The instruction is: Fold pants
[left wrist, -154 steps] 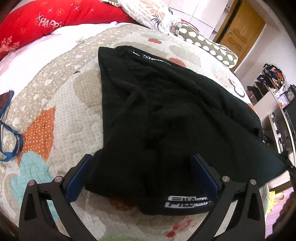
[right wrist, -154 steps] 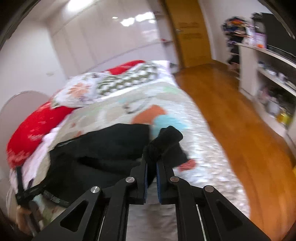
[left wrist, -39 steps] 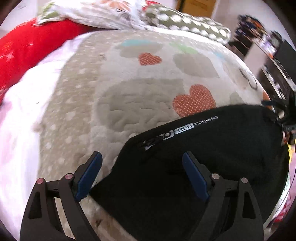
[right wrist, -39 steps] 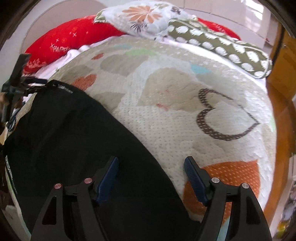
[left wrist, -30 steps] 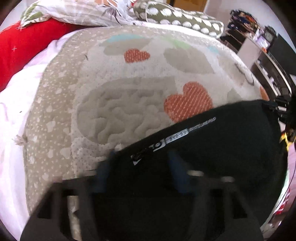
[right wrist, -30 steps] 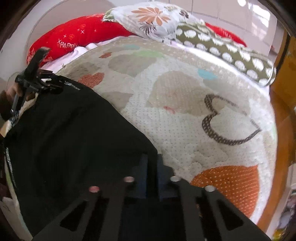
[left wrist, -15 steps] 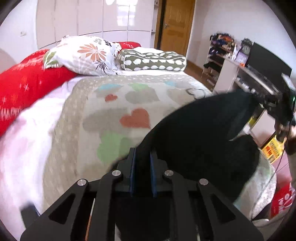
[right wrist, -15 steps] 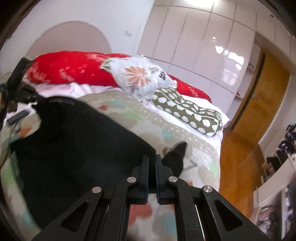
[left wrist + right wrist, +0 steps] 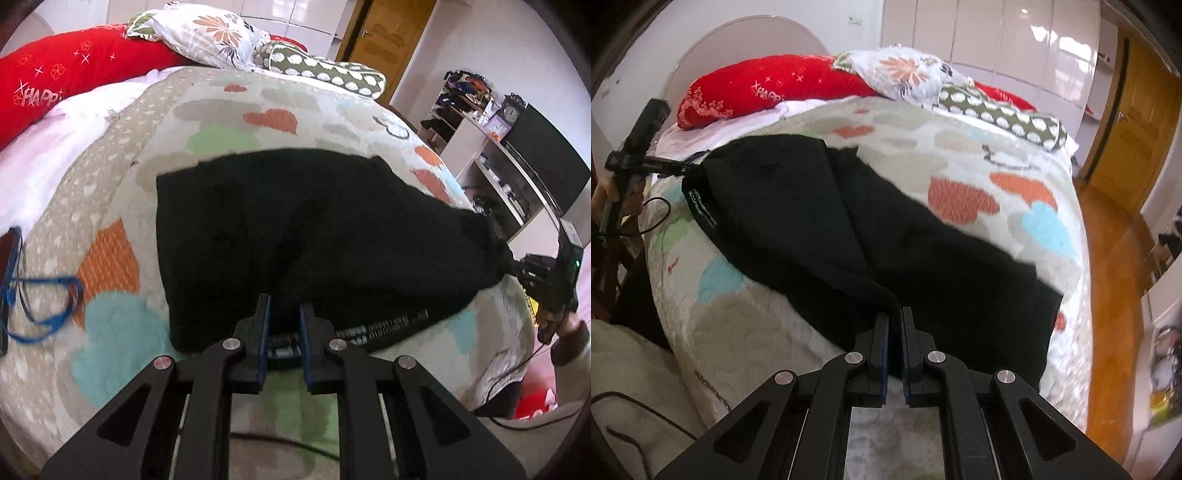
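Black pants (image 9: 314,240) lie spread on the bed quilt (image 9: 110,369), long axis running crosswise between the two tools, already doubled by the look of it (edges blur, so uncertain). Left hand-held gripper (image 9: 283,314) pinches the near edge by the printed band; right hand-held gripper (image 9: 894,321) pinches the opposite end. Fabric lies ahead of both. Next fold probably carries one end toward the other; neither hand is clearly nearer.

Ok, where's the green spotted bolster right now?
The green spotted bolster lies across the head of the bed, upper right in the right wrist view, just right of the floral pillow and well beyond the black pants.
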A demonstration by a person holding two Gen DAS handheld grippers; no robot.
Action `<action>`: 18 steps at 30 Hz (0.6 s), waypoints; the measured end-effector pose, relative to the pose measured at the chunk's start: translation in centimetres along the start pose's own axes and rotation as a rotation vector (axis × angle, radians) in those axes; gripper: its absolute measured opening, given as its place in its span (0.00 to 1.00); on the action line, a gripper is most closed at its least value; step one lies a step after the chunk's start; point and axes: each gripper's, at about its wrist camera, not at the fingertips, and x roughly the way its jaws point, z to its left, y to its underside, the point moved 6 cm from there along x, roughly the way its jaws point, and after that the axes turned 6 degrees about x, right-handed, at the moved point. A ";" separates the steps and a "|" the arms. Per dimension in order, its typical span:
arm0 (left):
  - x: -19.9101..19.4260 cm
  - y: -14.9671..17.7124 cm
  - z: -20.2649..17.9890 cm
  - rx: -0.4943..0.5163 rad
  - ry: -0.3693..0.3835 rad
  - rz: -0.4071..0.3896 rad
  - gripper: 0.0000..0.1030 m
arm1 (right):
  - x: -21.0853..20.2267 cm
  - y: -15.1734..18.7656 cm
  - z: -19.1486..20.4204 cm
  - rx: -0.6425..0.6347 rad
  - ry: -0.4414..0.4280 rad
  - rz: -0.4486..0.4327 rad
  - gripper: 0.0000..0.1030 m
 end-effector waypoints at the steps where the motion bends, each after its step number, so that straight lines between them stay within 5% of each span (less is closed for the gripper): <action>1: 0.1 0.3 -0.2 0.009 -0.003 0.013 0.11 | 0.1 0.2 0.0 0.004 -0.007 0.012 0.04; 4: 0.2 1.3 -0.6 0.037 -0.020 0.032 0.11 | 0.4 0.5 -0.4 0.019 -0.014 0.066 0.09; 9: -1.4 1.0 -0.8 0.027 -0.051 0.008 0.13 | -2.3 -3.9 1.9 0.075 -0.194 -0.016 0.64; 10: -2.1 0.6 -0.8 0.029 -0.058 -0.009 0.20 | -2.3 -4.7 2.4 0.082 -0.221 -0.016 0.64; 13: -4.4 -0.8 -0.6 0.010 -0.066 -0.074 0.77 | -1.3 -8.3 4.4 0.066 -0.291 -0.048 0.64; 18: -6.3 -2.6 1.4 -0.103 -0.104 -0.081 0.81 | 5.7 -13.8 5.3 0.119 -0.242 -0.061 0.55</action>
